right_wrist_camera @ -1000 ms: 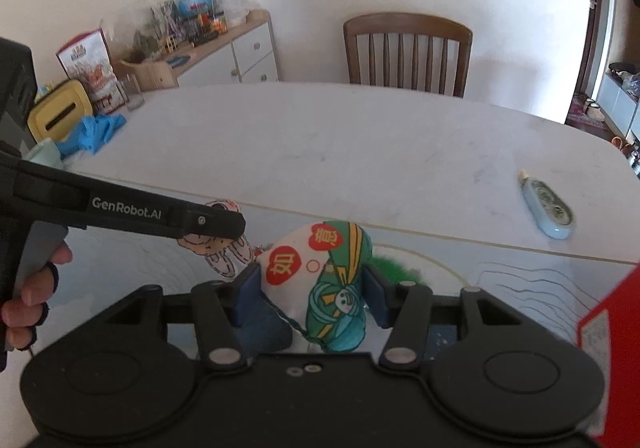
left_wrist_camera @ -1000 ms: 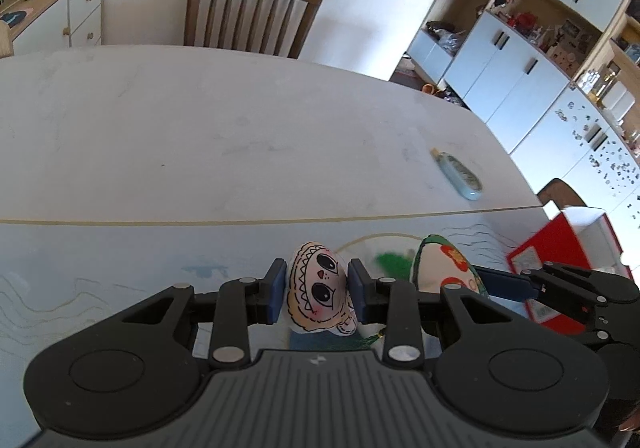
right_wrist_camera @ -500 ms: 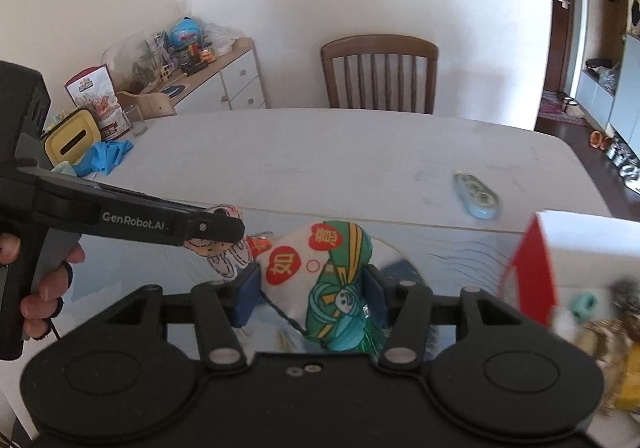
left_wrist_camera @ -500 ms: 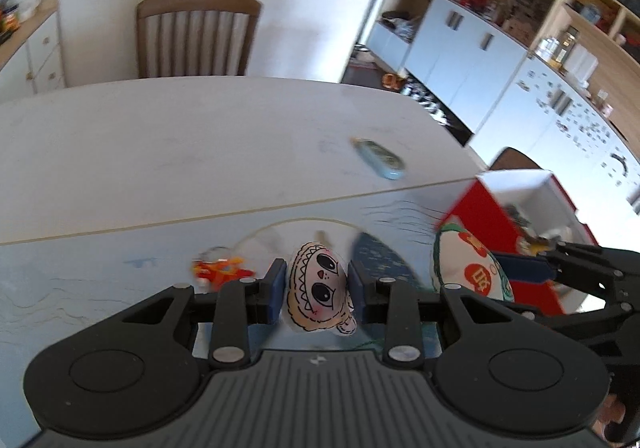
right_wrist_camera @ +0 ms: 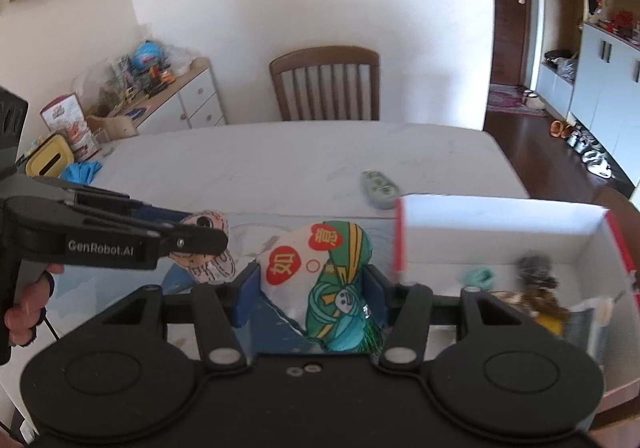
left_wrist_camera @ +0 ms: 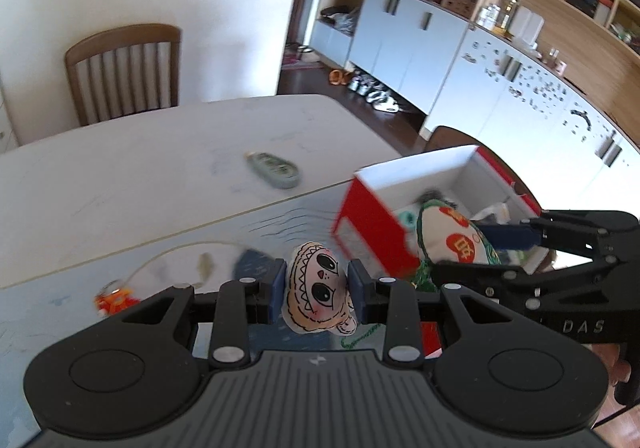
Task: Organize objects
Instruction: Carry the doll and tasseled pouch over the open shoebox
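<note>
Left gripper (left_wrist_camera: pixel 317 290) clamps a doll-face pouch (left_wrist_camera: pixel 318 294), right gripper (right_wrist_camera: pixel 311 288) a green-and-white sachet (right_wrist_camera: pixel 320 280); both are aloft beside the red box (right_wrist_camera: pixel 500 226) (already part-filled) at the table's right edge, neither dropped in; an orange trinket (left_wrist_camera: pixel 116 298) remains on the mat.

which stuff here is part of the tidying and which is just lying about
In the job:
- doll-face pouch, clamped in left tool
- green and white pouch, clamped in right tool
- red and white box

Lying about:
- pale green remote
- wooden chair
- small orange toy
</note>
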Tool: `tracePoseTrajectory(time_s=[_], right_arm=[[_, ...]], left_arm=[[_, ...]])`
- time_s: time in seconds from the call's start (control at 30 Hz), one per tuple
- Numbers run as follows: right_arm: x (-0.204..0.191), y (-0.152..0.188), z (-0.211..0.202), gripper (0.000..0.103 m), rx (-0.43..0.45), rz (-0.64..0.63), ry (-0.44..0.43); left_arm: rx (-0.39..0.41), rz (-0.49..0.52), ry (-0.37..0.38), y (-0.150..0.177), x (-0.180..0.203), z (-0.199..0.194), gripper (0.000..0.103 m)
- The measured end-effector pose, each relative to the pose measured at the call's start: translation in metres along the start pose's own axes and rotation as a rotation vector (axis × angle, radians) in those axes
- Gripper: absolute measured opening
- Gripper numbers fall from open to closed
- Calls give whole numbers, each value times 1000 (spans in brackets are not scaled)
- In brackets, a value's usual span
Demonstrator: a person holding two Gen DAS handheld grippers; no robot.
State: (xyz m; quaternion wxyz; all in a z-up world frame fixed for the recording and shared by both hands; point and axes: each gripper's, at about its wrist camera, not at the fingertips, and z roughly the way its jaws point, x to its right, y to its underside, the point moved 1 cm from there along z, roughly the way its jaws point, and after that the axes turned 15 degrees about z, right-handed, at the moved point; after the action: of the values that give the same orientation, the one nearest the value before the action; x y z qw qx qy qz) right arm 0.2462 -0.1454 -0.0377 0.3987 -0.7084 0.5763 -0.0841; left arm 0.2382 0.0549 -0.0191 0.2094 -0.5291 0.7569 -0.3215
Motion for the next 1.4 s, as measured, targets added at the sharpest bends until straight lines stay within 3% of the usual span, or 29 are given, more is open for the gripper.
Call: tracePoseTrajectory(time_s=[0.73,1.07,1.4], right_arm=[[128,-34,-46,54,104,15,110],[178,-36,-30,54,73,38,152],[207,-29,10,54,-6,65,180]], left_arm=[[-13,120,40,-69,121,69,33],[-109,180,50,-72,164,120,32],[-221,185,47,-64,174,169,32]])
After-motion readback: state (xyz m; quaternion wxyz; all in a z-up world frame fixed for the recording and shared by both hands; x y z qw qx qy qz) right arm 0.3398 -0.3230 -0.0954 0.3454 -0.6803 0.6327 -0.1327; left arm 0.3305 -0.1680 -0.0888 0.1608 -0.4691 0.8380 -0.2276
